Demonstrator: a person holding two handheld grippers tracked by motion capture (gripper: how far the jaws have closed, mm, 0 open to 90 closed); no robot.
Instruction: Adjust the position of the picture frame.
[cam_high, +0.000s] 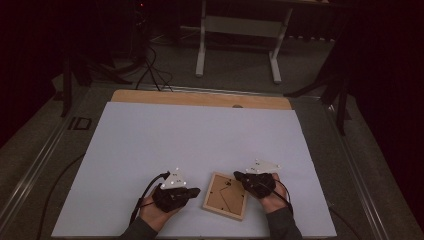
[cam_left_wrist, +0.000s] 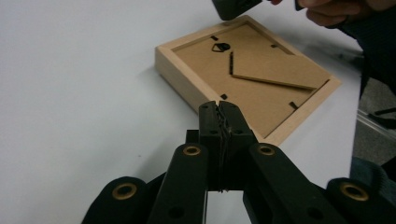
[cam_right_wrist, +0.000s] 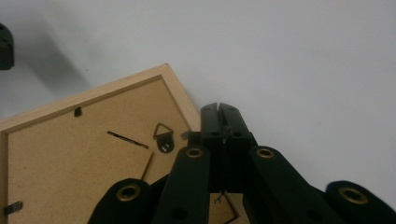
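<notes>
**Two closed grippers beside a picture frame**

The left gripper (cam_high: 194, 191) was squeezed shut with nothing in it. Its tips pointed at the picture frame (cam_high: 226, 195) and sat just beside the frame's left edge. In the left gripper view, the closed jaws of the left gripper (cam_left_wrist: 219, 106) were just over the near edge of the picture frame (cam_left_wrist: 250, 77).

The right gripper (cam_high: 238, 176) was squeezed shut too, and it held nothing. Its tips were right at the frame's top right corner. In the right gripper view, the right gripper (cam_right_wrist: 219, 108) sat next to the frame's wooden rim, close to the little metal hanger (cam_right_wrist: 163, 136).

The frame lay face down, back side up, on the white table (cam_high: 165, 140), between both grippers, near the table's front edge.
</notes>
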